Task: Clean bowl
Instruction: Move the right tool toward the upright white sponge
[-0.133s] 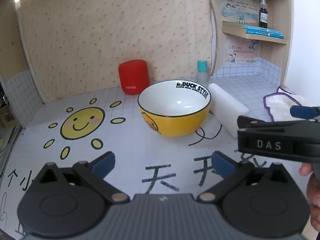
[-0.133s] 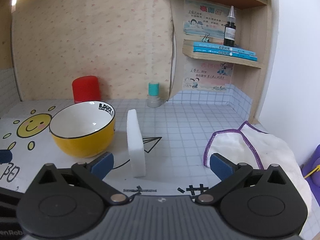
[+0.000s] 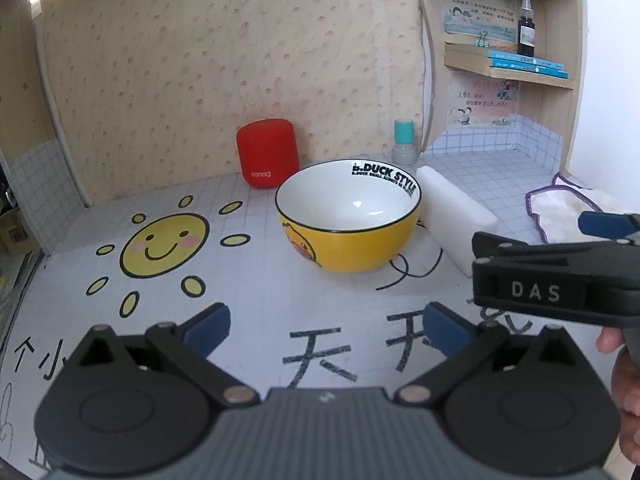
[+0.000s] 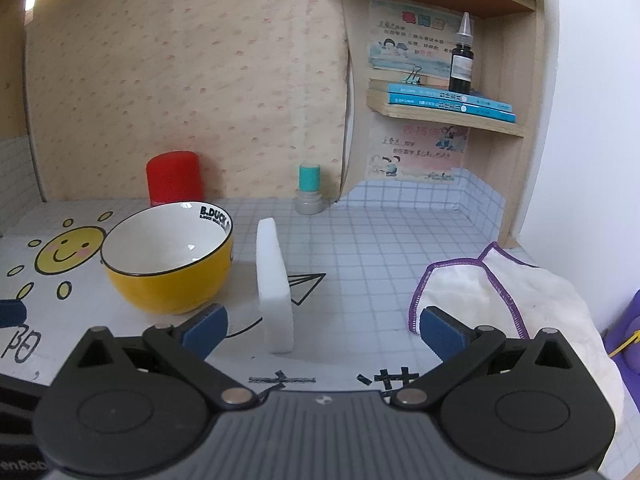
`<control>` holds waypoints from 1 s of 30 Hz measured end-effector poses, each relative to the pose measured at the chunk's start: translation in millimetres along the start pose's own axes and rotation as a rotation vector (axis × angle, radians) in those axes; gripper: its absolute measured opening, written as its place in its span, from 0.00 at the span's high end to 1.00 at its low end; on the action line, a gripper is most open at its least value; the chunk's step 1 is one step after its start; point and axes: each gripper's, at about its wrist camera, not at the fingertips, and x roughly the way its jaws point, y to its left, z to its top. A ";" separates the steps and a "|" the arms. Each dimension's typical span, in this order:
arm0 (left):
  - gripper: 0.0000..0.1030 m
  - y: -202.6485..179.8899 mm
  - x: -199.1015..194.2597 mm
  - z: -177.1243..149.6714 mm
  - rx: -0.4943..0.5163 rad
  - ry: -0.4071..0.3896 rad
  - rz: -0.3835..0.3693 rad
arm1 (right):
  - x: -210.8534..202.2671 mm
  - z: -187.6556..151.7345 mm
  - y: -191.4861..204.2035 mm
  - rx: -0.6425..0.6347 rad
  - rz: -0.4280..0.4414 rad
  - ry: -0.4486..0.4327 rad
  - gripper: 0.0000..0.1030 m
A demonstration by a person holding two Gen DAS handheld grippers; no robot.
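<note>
A yellow bowl point(image 3: 348, 216) with a white inside and a black rim stands upright on the table; the right wrist view shows the bowl point(image 4: 168, 256) at the left. A white sponge block point(image 3: 456, 216) stands on its edge just right of the bowl, seen again as the sponge point(image 4: 274, 292) in the right wrist view. My left gripper point(image 3: 326, 326) is open, short of the bowl, with nothing between its fingers. My right gripper point(image 4: 322, 326) is open too, with the sponge just ahead of it, left of centre. From the side, the right gripper's body point(image 3: 552, 280) reaches into the left wrist view.
A white cloth with purple trim point(image 4: 500, 292) lies at the right. A red cylinder point(image 3: 267, 152) and a small teal-capped bottle point(image 3: 404, 142) stand by the back wall. A corner shelf point(image 4: 448, 114) holds books and a dark dropper bottle. A hand point(image 3: 624, 368) shows at the right edge.
</note>
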 end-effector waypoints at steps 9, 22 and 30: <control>0.00 -1.0 -1.1 -0.2 0.005 0.017 0.013 | -2.9 -0.6 -0.8 -0.001 0.005 -0.025 0.00; 0.00 -2.4 -0.4 -4.2 0.017 0.003 0.018 | -2.3 -4.6 0.4 0.015 0.032 -0.022 0.00; 0.00 -0.2 1.0 -2.9 0.025 -0.008 0.024 | -1.4 -6.3 -3.0 0.038 0.055 -0.064 0.00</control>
